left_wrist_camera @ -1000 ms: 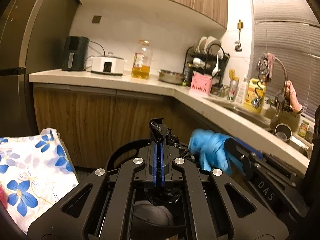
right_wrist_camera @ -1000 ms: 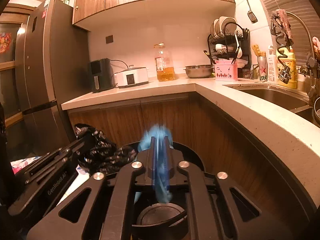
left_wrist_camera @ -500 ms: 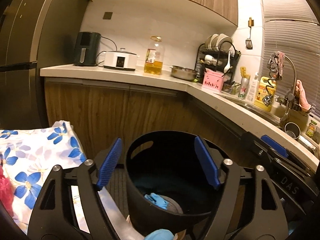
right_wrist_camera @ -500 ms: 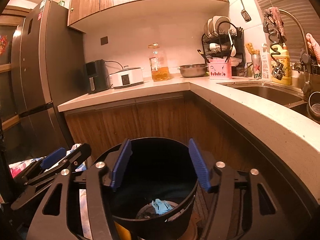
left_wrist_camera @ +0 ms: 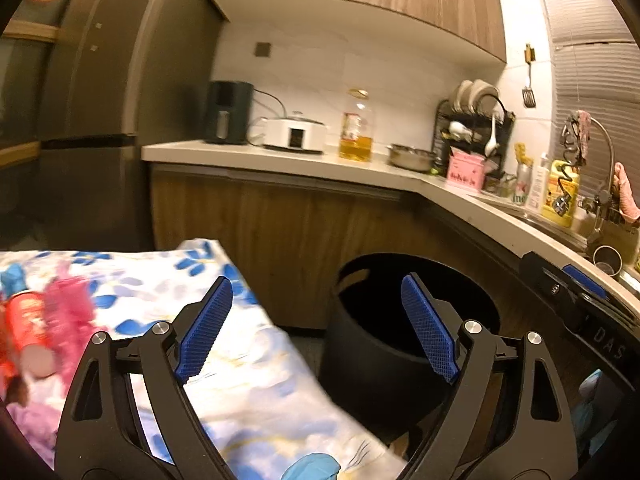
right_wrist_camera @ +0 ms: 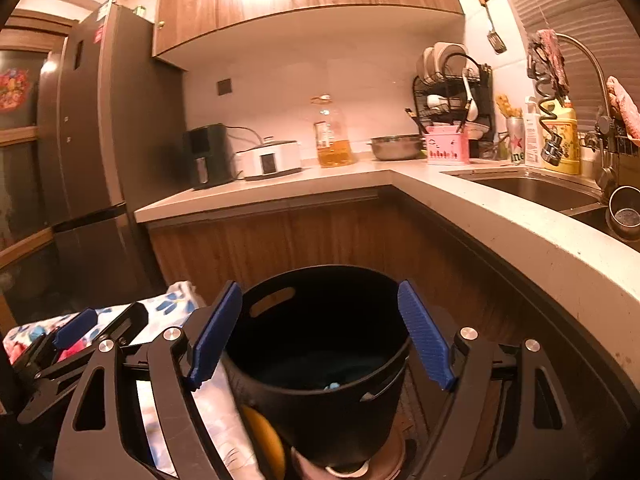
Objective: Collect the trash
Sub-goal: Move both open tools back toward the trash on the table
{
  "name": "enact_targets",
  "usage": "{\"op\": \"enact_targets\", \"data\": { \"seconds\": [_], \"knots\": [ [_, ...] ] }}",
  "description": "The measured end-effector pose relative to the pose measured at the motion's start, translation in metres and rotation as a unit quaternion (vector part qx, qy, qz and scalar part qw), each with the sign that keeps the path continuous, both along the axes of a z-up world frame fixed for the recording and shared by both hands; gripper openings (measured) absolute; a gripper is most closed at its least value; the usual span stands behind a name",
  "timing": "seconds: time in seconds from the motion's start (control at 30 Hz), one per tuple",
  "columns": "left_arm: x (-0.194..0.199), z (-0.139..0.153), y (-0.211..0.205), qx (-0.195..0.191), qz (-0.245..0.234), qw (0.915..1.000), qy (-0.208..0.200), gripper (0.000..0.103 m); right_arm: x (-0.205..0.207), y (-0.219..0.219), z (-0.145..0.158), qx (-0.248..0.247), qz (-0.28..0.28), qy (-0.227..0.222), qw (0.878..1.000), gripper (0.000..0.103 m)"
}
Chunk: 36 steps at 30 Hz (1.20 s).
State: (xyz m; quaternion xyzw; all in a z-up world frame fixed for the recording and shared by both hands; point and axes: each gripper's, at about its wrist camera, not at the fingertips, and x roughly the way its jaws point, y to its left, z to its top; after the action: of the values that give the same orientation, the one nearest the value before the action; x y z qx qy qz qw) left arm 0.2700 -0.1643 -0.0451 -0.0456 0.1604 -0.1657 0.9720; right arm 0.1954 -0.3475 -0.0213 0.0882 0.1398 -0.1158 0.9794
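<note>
Kitchen floor: black bin (right_wrist_camera: pixel 320 344) between right gripper's (right_wrist_camera: pixel 320 334) spread jaws.

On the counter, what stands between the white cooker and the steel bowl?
A bottle of yellow oil stands between the white cooker and the steel bowl. Both wrist views show it.

- Left tongs (left_wrist_camera: pixel 316 326): black skeletal frame, triangular cut-outs, silver screws, blue cross-hatched pads (left_wrist_camera: pixel 205 330).
- Right tongs (right_wrist_camera: pixel 320 334): same build; white "DAS" lettering on the side.
</note>
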Motion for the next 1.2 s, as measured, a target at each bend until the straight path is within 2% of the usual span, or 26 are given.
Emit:
{"op": "enact_targets", "data": {
  "seconds": [0.3,0.53,0.67,0.8,1.0,1.1,1.2],
  "knots": [
    [-0.052,-0.004,0.061,0.004,0.071,0.9975,-0.001,0.085,-0.025,0.040,-0.002,0.011,0.023,-0.005,1.000,0.079],
    [-0.089,-0.020,0.124,0.014,0.151,0.9882,0.022,0.085,-0.035,0.077,-0.012,0.024,0.067,0.006,0.997,0.079],
    [-0.112,-0.023,0.163,0.014,0.205,0.9784,0.022,0.085,-0.038,0.105,-0.021,0.027,0.100,0.017,0.995,0.079],
    [-0.137,-0.025,0.204,0.038,0.266,0.9632,0.009,0.085,-0.043,0.141,-0.031,0.017,0.139,0.027,0.990,0.079],
    [-0.153,-0.034,0.260,0.041,0.328,0.9433,0.027,0.084,-0.046,0.190,-0.045,0.006,0.193,0.045,0.980,0.079],
    [-0.154,-0.039,0.279,0.040,0.339,0.9390,0.043,0.083,-0.047,0.208,-0.050,0.000,0.209,0.047,0.977,0.079],
    [-0.151,-0.046,0.289,0.052,0.342,0.9366,0.054,0.076,-0.048,0.223,-0.052,-0.006,0.219,0.047,0.975,0.079]
  ]
}}
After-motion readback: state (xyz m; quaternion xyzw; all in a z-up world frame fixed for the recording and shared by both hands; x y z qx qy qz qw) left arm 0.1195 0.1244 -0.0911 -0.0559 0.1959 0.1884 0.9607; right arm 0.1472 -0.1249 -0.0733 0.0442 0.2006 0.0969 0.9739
